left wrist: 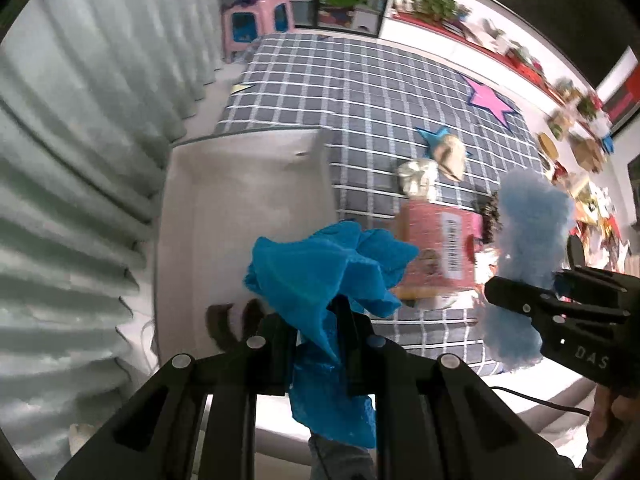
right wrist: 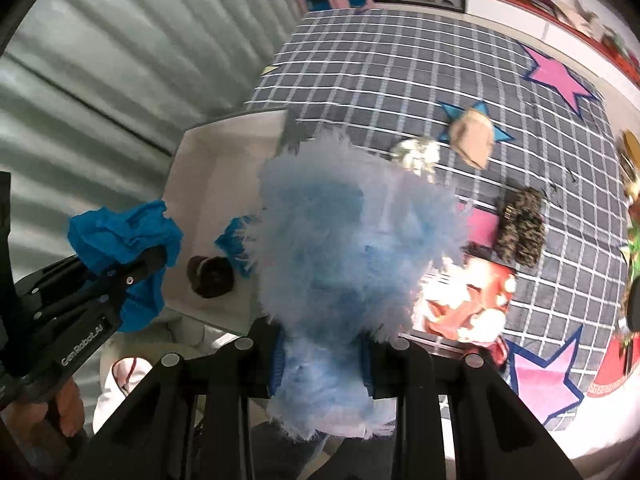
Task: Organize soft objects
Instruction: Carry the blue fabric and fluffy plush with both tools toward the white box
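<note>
A crumpled bright blue cloth [left wrist: 328, 276] is pinched between the fingers of the left gripper [left wrist: 316, 320], its folds bunched above the fingertips and a loose tail hanging below them. A pale blue fluffy item [right wrist: 344, 248] is clamped in the right gripper [right wrist: 324, 356], and its long fibres fill the middle of the right wrist view. Both are held in the air near the white bin [left wrist: 240, 184], which in the left wrist view sits at about 10 o'clock from the cloth, on the edge of the grey checked rug [left wrist: 360, 92]. Inside the bin, a dark brown item [right wrist: 210, 276] and a scrap of blue fabric [right wrist: 234, 240] can be seen in the right wrist view. Left on the rug, at about 2 o'clock from the bin in the right wrist view, are a tan item [right wrist: 472, 136], a silvery crumpled item [right wrist: 416, 154], a dark speckled fuzzy item [right wrist: 520, 226] and a red and white printed bag [right wrist: 468, 300]. The main risk is judged to be a missed drop: much of the bin is hidden behind the fluffy item, so the rim may be misjudged and the item released outside it. The hanging tail of the cloth could be caught on the bin wall and the bin dragged or tipped. With both grippers close together, a collision over the opening is also possible, and fibres may be snagged on the fingers at release.
</note>
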Motion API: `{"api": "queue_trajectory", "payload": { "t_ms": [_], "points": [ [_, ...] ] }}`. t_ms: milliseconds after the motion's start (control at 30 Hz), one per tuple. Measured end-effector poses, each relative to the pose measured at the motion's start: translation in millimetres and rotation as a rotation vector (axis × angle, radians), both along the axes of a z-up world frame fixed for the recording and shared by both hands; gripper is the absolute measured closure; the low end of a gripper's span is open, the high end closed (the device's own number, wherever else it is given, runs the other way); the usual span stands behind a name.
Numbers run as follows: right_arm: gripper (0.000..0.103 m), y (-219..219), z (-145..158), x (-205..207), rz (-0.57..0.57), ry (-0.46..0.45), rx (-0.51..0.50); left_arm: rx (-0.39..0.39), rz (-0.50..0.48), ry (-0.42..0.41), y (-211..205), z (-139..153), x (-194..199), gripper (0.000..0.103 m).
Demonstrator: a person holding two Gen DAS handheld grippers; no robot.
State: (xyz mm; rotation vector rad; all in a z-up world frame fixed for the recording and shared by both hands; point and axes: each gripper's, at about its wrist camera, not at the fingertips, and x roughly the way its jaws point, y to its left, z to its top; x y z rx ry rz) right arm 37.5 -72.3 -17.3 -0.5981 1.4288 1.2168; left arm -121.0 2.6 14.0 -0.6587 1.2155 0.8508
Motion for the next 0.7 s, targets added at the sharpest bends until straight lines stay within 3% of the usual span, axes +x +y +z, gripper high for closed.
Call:
{"api": "queue_trajectory", "payload": {
  "t_ms": [400,700],
  "points": [
    [0.072,45.4,0.0,-58.4,0.168,0.011,0.003,-0.022,0.164,-0.027,19.2,-3.2,-70.8,0.085],
    [0.072,81.8,4.8,-84.0,0.257,0.010,0.014,-0.016,0.212,-0.023,33.3,-8.5,-74.3,0.085]
  ]
}}
